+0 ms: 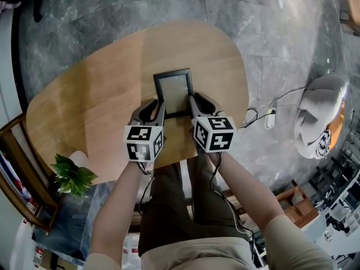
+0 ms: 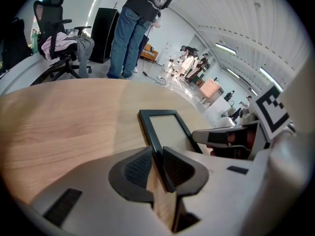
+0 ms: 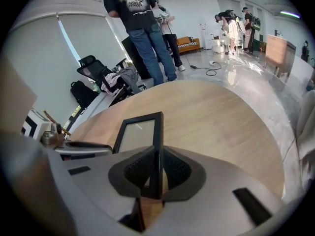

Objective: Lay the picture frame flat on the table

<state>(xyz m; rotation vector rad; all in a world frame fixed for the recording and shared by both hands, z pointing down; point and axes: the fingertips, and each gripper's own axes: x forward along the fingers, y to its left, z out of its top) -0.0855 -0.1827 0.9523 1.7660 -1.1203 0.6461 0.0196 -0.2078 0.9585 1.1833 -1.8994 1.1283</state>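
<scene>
The left gripper (image 1: 160, 107) and the right gripper (image 1: 193, 103) are each clamped on one side rail of the picture frame (image 1: 174, 91), midway along the near edge of the table (image 1: 84, 106). The frame appears almost flat. Final lowering and release remain.

There is one black rectangular picture frame (image 1: 175, 93) and one rounded table of light wood (image 1: 101, 94). I count two grey plastic grippers, the left gripper (image 1: 158, 107) and the right gripper (image 1: 196, 103). Each gripper carries one white cube with black square markers, so there are two cubes. I also count one green leafy plant (image 1: 72, 175) and one black office chair (image 2: 56, 18).
</scene>
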